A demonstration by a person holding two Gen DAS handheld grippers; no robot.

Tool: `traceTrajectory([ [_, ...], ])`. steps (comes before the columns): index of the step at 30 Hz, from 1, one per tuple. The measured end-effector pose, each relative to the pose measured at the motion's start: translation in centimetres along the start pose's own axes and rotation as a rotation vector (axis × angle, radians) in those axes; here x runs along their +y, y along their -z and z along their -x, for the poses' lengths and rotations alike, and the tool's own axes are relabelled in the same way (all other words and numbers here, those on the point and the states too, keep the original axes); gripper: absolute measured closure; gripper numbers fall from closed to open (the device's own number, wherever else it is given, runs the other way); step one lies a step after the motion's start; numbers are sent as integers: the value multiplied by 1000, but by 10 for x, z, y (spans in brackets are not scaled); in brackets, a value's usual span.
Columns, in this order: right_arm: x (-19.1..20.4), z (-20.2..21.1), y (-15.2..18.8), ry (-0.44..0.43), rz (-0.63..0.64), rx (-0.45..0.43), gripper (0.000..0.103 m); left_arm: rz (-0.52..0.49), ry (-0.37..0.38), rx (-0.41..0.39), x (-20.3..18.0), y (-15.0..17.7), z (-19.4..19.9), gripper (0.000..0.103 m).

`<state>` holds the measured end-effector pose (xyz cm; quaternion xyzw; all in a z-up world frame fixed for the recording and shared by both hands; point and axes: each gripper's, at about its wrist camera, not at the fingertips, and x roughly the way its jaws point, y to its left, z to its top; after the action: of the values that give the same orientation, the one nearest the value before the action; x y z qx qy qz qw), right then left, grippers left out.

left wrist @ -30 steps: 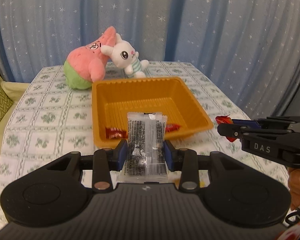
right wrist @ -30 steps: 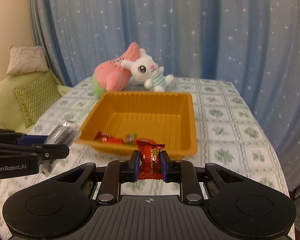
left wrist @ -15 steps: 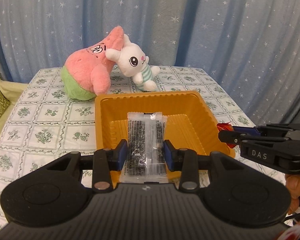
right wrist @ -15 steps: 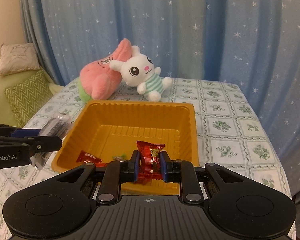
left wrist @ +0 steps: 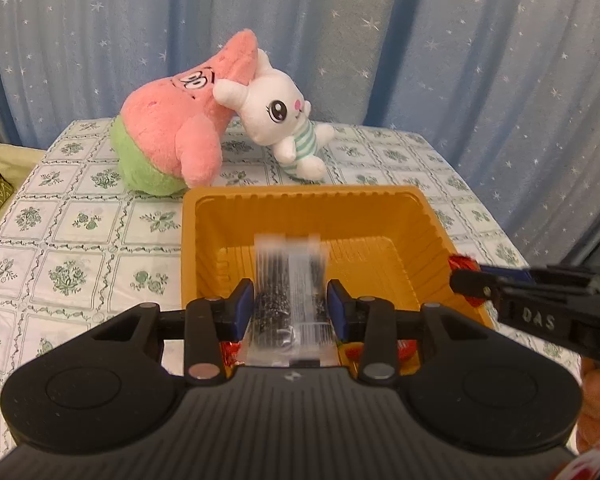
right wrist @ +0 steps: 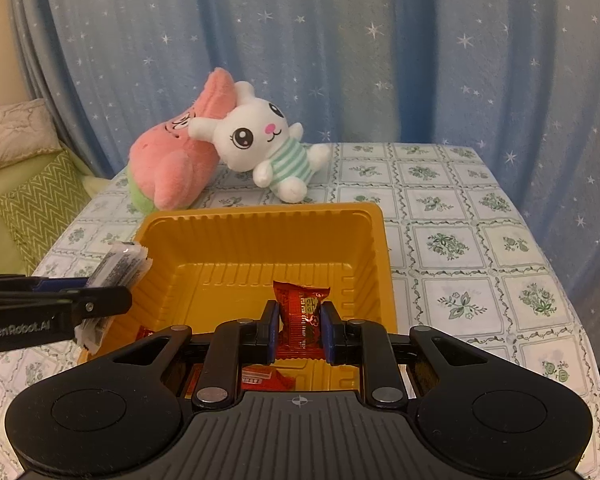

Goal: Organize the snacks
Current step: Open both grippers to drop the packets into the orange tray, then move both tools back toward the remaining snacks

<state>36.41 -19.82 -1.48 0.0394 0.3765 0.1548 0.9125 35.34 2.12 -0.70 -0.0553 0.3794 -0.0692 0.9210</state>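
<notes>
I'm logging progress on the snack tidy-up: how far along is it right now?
Done: a few red snacks already lie in the orange tray. In hand: the left gripper holds a clear dark-speckled packet and the right gripper a red snack packet, both over the tray. Left: releasing both. No loose snacks show on the tablecloth.

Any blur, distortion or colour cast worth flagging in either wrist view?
Left wrist view: the clear black-speckled packet is motion-smeared at its top, while the orange tray stays sharp. Right wrist view: sharp throughout, red snack packet legible. Both: fisheye bending at the edges, dark corner vignetting, warm indoor light.
</notes>
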Motion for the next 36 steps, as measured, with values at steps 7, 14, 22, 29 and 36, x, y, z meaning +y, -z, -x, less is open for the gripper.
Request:
traceTrajectory([
  [7, -5, 1, 3, 4, -7, 3, 81, 21, -5, -9, 6, 1, 5, 61],
  [14, -8, 2, 1, -5, -32, 6, 81, 20, -1, -11, 6, 7, 12, 60],
  [22, -12, 5, -2, -36, -81, -19, 49, 34, -4, -5, 7, 21, 23, 43],
  [29, -23, 34, 9, -6, -135, -41, 44, 55, -14, -11, 9, 43, 46, 43],
  [36, -25, 81, 42, 15, -189, -37, 44, 69, 5, -2, 0, 72, 79, 42],
])
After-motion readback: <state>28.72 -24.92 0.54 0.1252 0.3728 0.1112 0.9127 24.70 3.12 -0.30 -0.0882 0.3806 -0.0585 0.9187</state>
